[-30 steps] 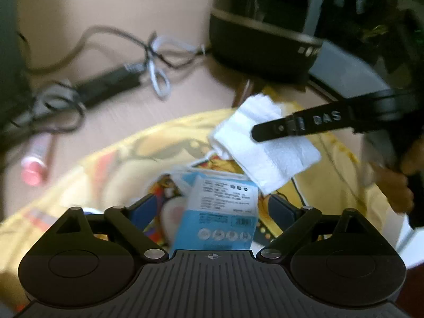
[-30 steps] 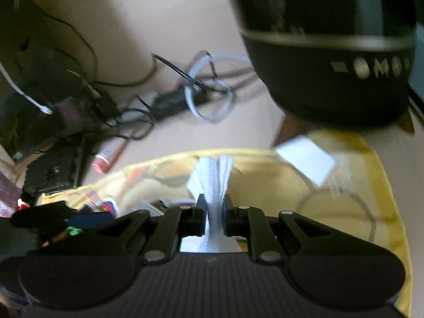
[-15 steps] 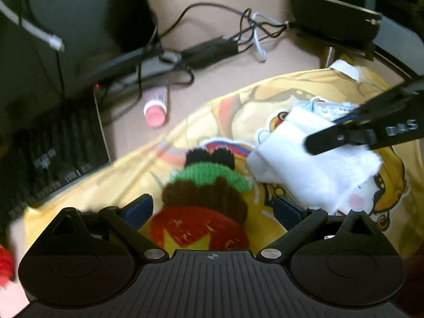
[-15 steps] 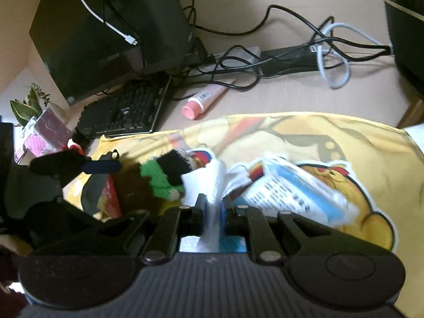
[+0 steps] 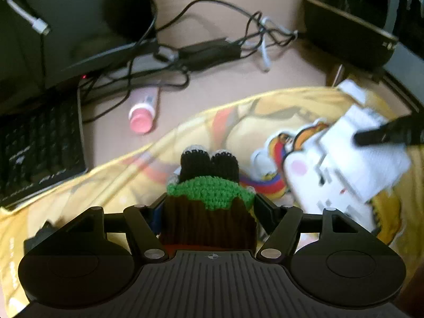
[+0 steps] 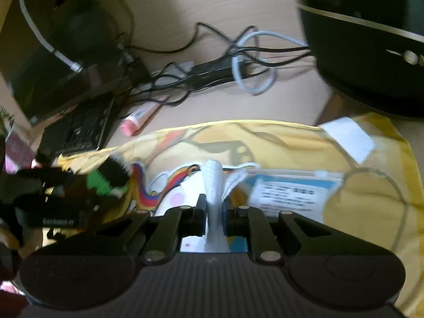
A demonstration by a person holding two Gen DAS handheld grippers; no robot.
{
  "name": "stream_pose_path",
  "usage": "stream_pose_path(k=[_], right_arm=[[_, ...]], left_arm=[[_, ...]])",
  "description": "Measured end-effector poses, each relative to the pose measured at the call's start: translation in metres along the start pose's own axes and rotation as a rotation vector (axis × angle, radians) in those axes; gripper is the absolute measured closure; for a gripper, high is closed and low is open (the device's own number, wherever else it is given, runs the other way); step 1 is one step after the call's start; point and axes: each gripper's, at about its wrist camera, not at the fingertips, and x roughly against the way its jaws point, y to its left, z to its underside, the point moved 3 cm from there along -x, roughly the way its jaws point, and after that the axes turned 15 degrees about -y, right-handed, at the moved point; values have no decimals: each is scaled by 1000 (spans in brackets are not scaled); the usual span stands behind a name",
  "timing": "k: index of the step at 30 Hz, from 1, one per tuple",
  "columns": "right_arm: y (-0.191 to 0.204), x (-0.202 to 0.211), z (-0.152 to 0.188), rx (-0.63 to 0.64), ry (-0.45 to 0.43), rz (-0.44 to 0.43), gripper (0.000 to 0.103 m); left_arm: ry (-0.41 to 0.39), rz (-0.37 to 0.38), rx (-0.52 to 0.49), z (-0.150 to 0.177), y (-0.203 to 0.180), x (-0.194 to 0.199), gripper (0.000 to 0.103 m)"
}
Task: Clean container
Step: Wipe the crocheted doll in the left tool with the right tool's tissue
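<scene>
My left gripper (image 5: 209, 209) is shut on a crocheted container (image 5: 209, 206) with a brown body, green rim and black top, held above the yellow cartoon cloth (image 5: 225, 122). It also shows at the left of the right wrist view (image 6: 106, 180). My right gripper (image 6: 214, 206) is shut on a folded white cloth (image 6: 214, 185). In the left wrist view that white cloth (image 5: 352, 164) hangs at the right, pinched by the right gripper's black fingers (image 5: 384, 135).
A blue-and-white packet (image 6: 288, 188) lies on the yellow cloth (image 6: 371, 185). A pink-capped tube (image 5: 143, 114), tangled cables (image 5: 201, 50), a black keyboard (image 5: 34, 143), a monitor base and a black round appliance (image 6: 371, 53) crowd the desk behind.
The left gripper has closed around the crocheted container, which now sits between its fingers. The right gripper with the white cloth has shifted right, away from the container.
</scene>
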Motion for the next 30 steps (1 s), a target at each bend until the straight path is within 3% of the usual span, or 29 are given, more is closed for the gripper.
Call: stream_pose_path(k=[4, 6, 8, 10, 12, 13, 14, 16, 20, 23, 24, 26, 28, 30], right_arm=[[21, -12, 12, 66, 36, -27, 88], [28, -17, 17, 125, 38, -11, 79], [34, -22, 18, 195, 25, 21, 58], [37, -27, 19, 249, 17, 52, 51], [40, -32, 20, 292, 20, 55, 52], [41, -35, 21, 308, 21, 53, 58], [41, -35, 21, 309, 22, 43, 75], [41, -36, 19, 288, 26, 16, 91], [51, -30, -1, 180, -8, -64, 91], [71, -26, -24, -4, -9, -294, 91], [77, -29, -30, -117, 15, -406, 91], [89, -40, -30, -217, 62, -540, 91], [102, -51, -20, -153, 84, -534, 91], [110, -58, -8, -16, 80, -458, 91]], left_arm=[[-14, 41, -3, -6, -14, -3, 30], [-14, 42, -12, -4, -18, -5, 29], [-13, 46, 3, -3, -17, -4, 27], [-17, 45, 18, -2, -13, 1, 20], [-29, 49, 27, -2, -8, 10, 14], [-35, 55, 29, -1, -6, 16, 12], [-42, 62, 30, 0, -4, 23, 9], [-52, 71, 25, 3, -1, 35, 9], [-44, 72, 3, 12, -3, 44, 9], [-14, 80, -12, 18, -11, 35, 8], [-8, 80, -21, 19, -13, 32, 7], [-7, 71, -55, 21, -19, 30, 4], [-4, 66, -78, 22, -21, 29, 4], [3, 70, -65, 23, -19, 29, 3]])
